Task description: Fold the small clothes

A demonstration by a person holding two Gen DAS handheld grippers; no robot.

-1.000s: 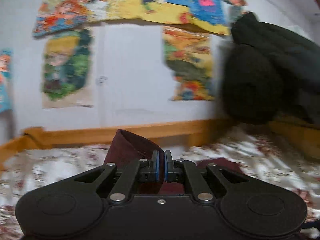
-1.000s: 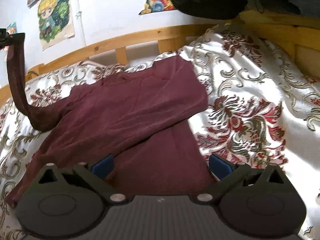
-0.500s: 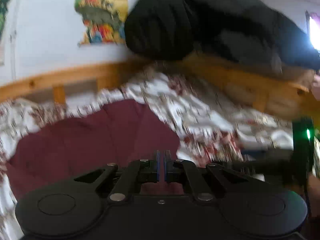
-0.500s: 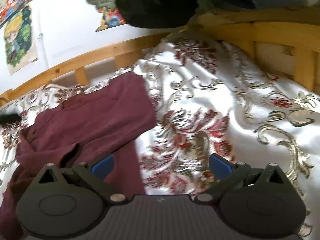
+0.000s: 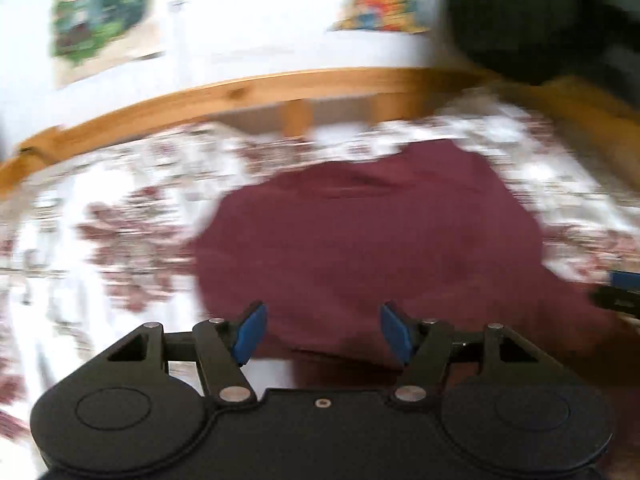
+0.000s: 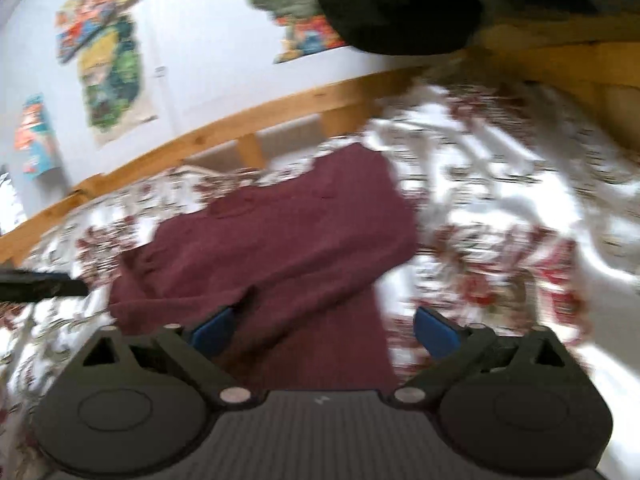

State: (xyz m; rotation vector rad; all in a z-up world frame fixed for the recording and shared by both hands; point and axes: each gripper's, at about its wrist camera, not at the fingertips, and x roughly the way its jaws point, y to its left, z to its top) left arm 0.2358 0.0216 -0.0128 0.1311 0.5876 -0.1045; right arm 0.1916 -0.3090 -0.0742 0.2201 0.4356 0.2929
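Observation:
A maroon long-sleeved top point(image 5: 372, 240) lies flat on the flowered bedspread, its sleeves folded in over the body; it also shows in the right wrist view point(image 6: 280, 248). My left gripper point(image 5: 322, 332) is open and empty just above the near edge of the top. My right gripper point(image 6: 322, 330) is open and empty over the lower part of the top. The left gripper's tip shows at the left edge of the right wrist view point(image 6: 40, 284). Both views are blurred by motion.
The white and red flowered bedspread point(image 5: 120, 240) covers the bed. A wooden bed rail point(image 5: 240, 96) runs along the far side below a white wall with colourful posters point(image 6: 112, 76). A dark garment point(image 6: 400, 4) hangs over the rail at the right.
My left gripper has let go of the maroon sleeve and opened; the sleeve now lies folded over the top. Both grippers have swung back over the garment.

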